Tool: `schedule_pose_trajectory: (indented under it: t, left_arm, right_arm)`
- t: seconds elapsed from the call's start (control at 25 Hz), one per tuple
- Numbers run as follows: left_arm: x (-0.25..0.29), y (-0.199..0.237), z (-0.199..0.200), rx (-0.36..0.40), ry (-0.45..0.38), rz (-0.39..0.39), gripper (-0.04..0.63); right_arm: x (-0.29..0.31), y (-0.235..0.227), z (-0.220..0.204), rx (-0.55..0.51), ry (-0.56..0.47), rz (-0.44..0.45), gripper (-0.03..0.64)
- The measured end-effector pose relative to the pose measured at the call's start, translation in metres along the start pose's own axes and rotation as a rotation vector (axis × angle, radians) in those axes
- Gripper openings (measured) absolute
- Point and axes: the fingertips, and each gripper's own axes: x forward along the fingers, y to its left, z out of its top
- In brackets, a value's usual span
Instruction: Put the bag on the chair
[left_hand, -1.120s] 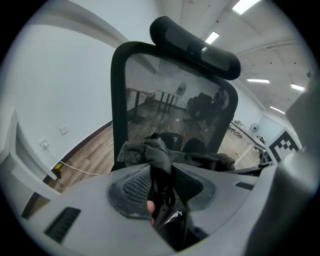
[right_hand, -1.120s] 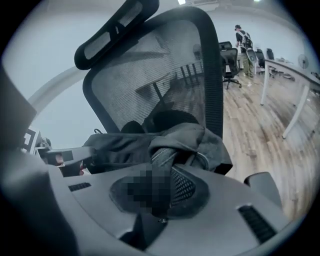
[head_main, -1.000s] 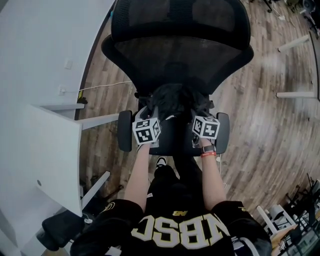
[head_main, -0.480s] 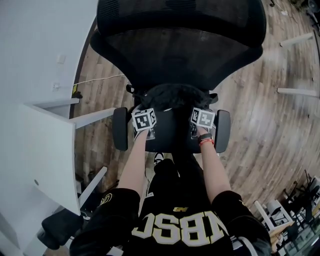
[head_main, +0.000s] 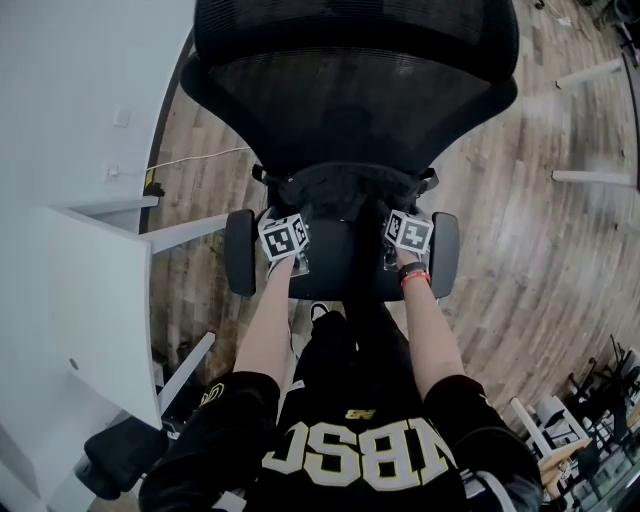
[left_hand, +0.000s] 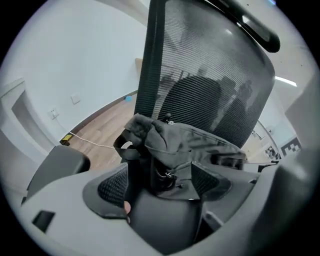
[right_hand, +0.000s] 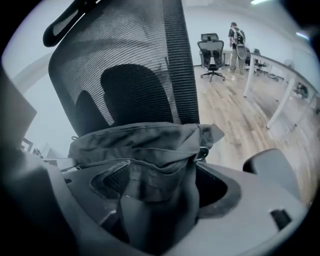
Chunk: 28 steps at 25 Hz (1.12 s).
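The person is leaning over the black mesh chair (head_main: 350, 90) with a gripper in each hand. The black bag (head_main: 345, 190) is lying across the back of the seat (head_main: 345, 262), against the backrest and between the two armrests (head_main: 240, 253). The left gripper (left_hand: 159, 182) is clamping a thick fold at one end of the bag, its ribbed pads pressing on the fabric from either side. The right gripper (right_hand: 160, 192) is doing the same at the other end, its jaws closed on a bunched hang of cloth under the zip. From where I am looking, the bag seems to be resting on the seat, though I cannot say whether all its weight is down or some is hanging from the grippers. A white desk (head_main: 90, 290) is standing just to the person's left, on the wood floor (head_main: 520, 250). Across the room another person (right_hand: 234, 35) is standing beside a second office chair (right_hand: 212, 54).
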Motion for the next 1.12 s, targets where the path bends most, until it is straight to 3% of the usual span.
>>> schedule_pose_trajectory:
  t: [0.12, 0.36, 0.68, 1.12]
  left_arm:
    - [-0.016, 0.004, 0.003, -0.007, -0.026, -0.004, 0.397]
    - [-0.054, -0.021, 0.023, 0.062, -0.116, -0.054, 0.397]
    - [-0.149, -0.058, 0.064, 0.205, -0.346, -0.129, 0.396]
    - [-0.322, -0.101, 0.139, 0.369, -0.744, -0.149, 0.394]
  right_arm:
    - [-0.016, 0.001, -0.003, 0.001, -0.033, -0.012, 0.408]
    - [-0.053, 0.025, 0.009, -0.060, -0.147, 0.047, 0.407]
    - [-0.145, 0.072, 0.046, -0.150, -0.375, 0.068, 0.372]
    - [-0.321, 0.133, 0.102, -0.338, -0.777, 0.023, 0.285]
